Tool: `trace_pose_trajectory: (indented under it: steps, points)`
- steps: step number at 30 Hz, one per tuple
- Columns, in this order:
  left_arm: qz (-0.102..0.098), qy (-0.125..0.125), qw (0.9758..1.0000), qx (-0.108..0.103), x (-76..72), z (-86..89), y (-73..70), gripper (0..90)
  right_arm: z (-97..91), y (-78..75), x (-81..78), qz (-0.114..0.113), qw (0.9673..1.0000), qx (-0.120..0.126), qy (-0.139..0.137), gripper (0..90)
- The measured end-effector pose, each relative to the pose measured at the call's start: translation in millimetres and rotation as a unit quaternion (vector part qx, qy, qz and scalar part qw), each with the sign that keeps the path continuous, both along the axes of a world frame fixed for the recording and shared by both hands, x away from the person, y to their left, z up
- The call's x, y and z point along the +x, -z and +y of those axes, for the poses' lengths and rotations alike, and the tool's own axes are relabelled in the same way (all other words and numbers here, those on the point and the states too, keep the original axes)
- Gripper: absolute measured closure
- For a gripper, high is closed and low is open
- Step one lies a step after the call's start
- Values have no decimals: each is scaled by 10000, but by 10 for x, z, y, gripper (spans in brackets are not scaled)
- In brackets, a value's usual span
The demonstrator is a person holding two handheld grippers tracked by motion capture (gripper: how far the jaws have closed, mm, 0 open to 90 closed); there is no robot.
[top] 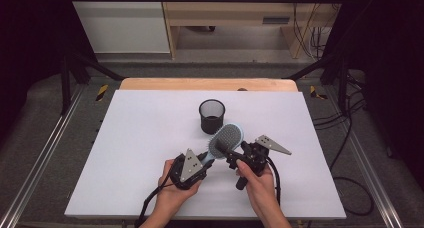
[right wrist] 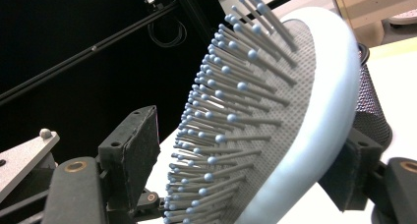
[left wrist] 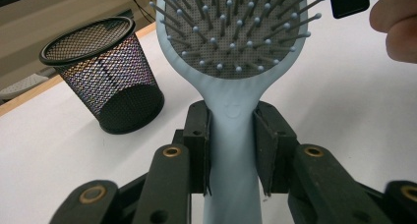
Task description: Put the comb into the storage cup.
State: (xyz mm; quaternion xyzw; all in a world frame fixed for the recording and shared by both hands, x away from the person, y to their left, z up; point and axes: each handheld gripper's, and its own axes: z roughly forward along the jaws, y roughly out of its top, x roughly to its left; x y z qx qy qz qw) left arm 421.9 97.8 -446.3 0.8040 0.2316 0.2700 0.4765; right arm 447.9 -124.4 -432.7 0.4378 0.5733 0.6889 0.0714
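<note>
I've got the hairbrush (top: pixel 226 139) up off the counter (top: pixel 150 138), between both hands, just this side of the black mesh cup (top: pixel 212 116). Left gripper (top: pixel 202 163) is clamped on the pale blue handle: in the left gripper view both pads press flat on the handle right below the neck, brush head pointing away, bristles facing the camera. That grip looks solid.

Right gripper (top: pixel 231 153) is at the brush head. In the right gripper view the head sits between the jaws, one pad on the bristle side w/ a small gap left to the bristle tips, the other pad at or v. near the smooth back rim; can't say for sure it touches. So the right gripper is narrowed around the head but not yet squeezing it, as far as I can tell.

Step in hand, my read: a handover, left to right, prob. so the brush can go handle-first or head-first into the cup.

Next move needs:
- finish closing the right gripper till both pads bear on the head; bristles will give, so expect a soft, springy grip, not a firm one.
- only then open the left gripper, else the brush drops.
- cup stands upright and near, so keep the brush from swinging into it and tipping it.

Risk: pad on bristles may slip, head could twist in the grip once left lets go.
</note>
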Motion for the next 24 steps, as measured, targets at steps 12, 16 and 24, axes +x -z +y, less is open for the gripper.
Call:
trace_pose_trajectory:
  steps: [12,16,24]
  points:
    - [14,29,10000,52,-1,-12,15,697,-36,-1,8,19,10000,90,11,285]
    - [15,26,10000,44,-1,-10,15,697,-32,-2,6,20,9999,99,1,303]
    - [12,19,10000,40,1,-7,15,698,-42,1,7,49,9999,162,-5,342]
